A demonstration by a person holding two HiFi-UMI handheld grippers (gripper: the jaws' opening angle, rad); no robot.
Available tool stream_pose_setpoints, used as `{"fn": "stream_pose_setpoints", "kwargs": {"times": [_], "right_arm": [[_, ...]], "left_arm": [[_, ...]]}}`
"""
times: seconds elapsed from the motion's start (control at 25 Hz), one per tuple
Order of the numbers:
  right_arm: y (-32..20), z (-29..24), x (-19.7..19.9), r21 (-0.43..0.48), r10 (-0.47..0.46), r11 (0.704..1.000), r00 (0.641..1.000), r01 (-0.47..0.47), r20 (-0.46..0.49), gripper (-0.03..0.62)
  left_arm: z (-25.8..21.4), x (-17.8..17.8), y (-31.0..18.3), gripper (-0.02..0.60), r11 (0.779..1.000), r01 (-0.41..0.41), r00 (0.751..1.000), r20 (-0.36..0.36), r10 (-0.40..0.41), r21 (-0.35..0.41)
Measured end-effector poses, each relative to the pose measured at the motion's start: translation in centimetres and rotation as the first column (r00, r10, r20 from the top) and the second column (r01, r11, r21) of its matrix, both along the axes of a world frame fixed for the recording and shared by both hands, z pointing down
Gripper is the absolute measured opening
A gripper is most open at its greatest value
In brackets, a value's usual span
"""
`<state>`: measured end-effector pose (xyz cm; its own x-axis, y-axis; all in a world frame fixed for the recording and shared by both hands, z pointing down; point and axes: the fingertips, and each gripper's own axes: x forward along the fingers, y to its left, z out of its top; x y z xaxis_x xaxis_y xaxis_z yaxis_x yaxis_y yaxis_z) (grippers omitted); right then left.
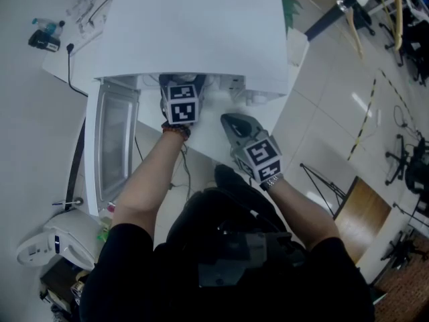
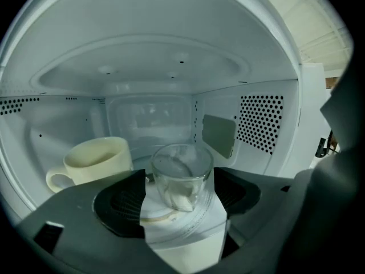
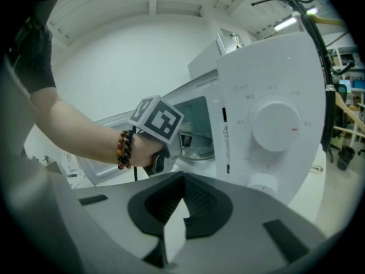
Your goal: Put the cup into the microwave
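left gripper (image 2: 179, 181): the jaws are spread wide; the dark ribbed pads (image 2: 120, 201) press on nothing.
Between the jaws: the glass cup (image 2: 181, 176) stands upright at their far tips, just beside each pad, and is not gripped.
right gripper (image 3: 171, 224): the jaws are closed together with nothing between them; it is held outside, near the dial (image 3: 275, 124) on the right of the front panel.
Cup's place: inside the microwave (image 1: 194, 32), on the turntable (image 2: 191, 230), near the front and about midway between the side walls.
Neighbour: a cream mug (image 2: 94, 161) is seen to the cup's left, close by but apart, its handle turned left.
Door: the microwave door (image 1: 114, 139) is swung open to the left.
Cup's look: clear, short, straight-walled glass with no handle and a thick base; a pale patch shows through the lower wall, and whether it is contents or a reflection cannot be told.
Handling, as judged: stiff, fairly light, smooth and therefore slippery, and breakable if knocked against the mug or the cavity wall.
Where to hold, as judged: across the side wall around mid-height, with one pad on each side, is best; the rim is better avoided.
Task state, as judged: the cup appears set down inside, and the door is not yet closed.
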<state>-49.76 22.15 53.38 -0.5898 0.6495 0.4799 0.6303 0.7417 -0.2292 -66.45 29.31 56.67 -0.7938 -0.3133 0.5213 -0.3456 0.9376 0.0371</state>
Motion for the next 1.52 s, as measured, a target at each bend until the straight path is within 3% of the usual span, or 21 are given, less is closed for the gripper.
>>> {"fn": "stream_pose_setpoints", "kwargs": {"times": [0.6, 1.12, 1.48, 1.52], "right_arm": [[1.4, -1.9, 3.7, -0.004, -0.025, 1.000, 0.999, 0.025, 0.049, 0.000], [2.4, -4.6, 9.3, -0.010, -0.022, 1.000, 0.992, 0.023, 0.120, 0.000], [2.9, -6.5, 13.3, -0.019, -0.003, 1.000, 0.986, 0.006, 0.168, 0.000], [2.9, -6.7, 13.7, -0.018, 0.001, 1.000, 0.985, 0.003, 0.174, 0.000]], "left_arm": [[-2.3, 4.8, 1.5, 0.371, 1.000, 0.008, 0.999, 0.032, -0.008, -0.001], [-5.1, 12.8, 3.2, 0.367, 1.000, 0.021, 0.998, 0.060, -0.022, 0.018], [-7.2, 19.0, 5.0, 0.343, 0.999, 0.028, 0.995, 0.100, -0.031, 0.027], [-7.5, 19.6, 5.1, 0.311, 0.999, 0.027, 0.994, 0.105, -0.030, 0.030]]}}
